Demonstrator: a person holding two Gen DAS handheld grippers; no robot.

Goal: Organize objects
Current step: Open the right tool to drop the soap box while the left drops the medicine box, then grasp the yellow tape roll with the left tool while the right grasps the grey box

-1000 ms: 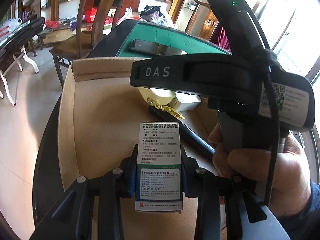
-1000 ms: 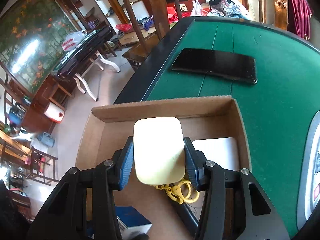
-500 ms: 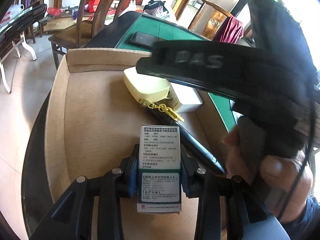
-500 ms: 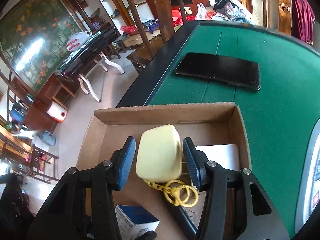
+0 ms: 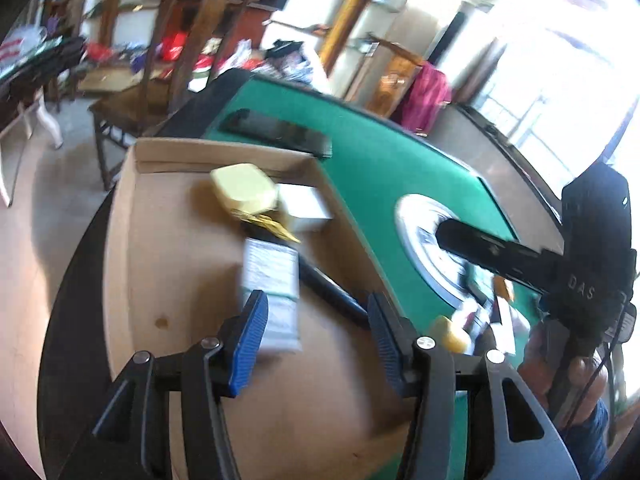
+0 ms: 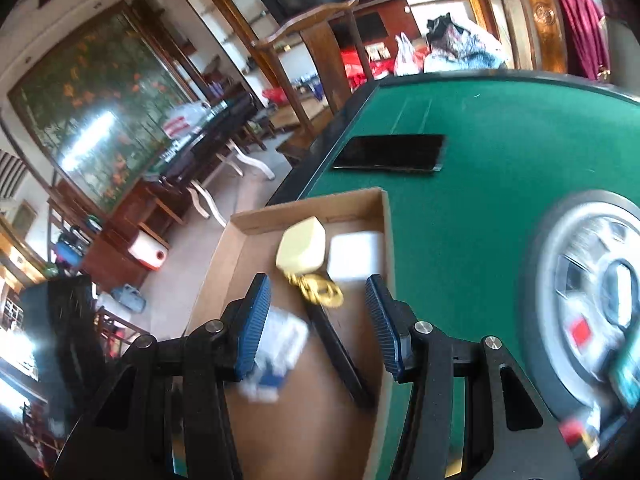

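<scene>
A shallow cardboard box (image 5: pixel 132 264) (image 6: pixel 304 206) sits on the green table. In it lie a pale yellow case (image 5: pixel 244 186) (image 6: pixel 302 250) with a gold key ring (image 6: pixel 320 290), a white box (image 5: pixel 302 210) (image 6: pixel 354 254), a black stick (image 5: pixel 328 288) (image 6: pixel 340 352) and a white-and-green medicine box (image 5: pixel 272 288) (image 6: pixel 276 344). My left gripper (image 5: pixel 316 332) hovers over the box with its jaws opening; the medicine box lies flat by the left finger, not pressed. My right gripper (image 6: pixel 316 320) is open and holds nothing, with the yellow case ahead of it.
A black phone (image 5: pixel 280 132) (image 6: pixel 390 152) lies on the green felt (image 6: pixel 500 132) beyond the box. A round silver panel (image 5: pixel 424 248) (image 6: pixel 592 280) sits in the table's middle, with small loose items (image 5: pixel 452 328) beside it. A wooden chair (image 5: pixel 160 64) stands at the far edge.
The left gripper let go of the medicine box and drew back and up. The right gripper released the yellow case and pulled away to the right. Both things now lie in the box.
</scene>
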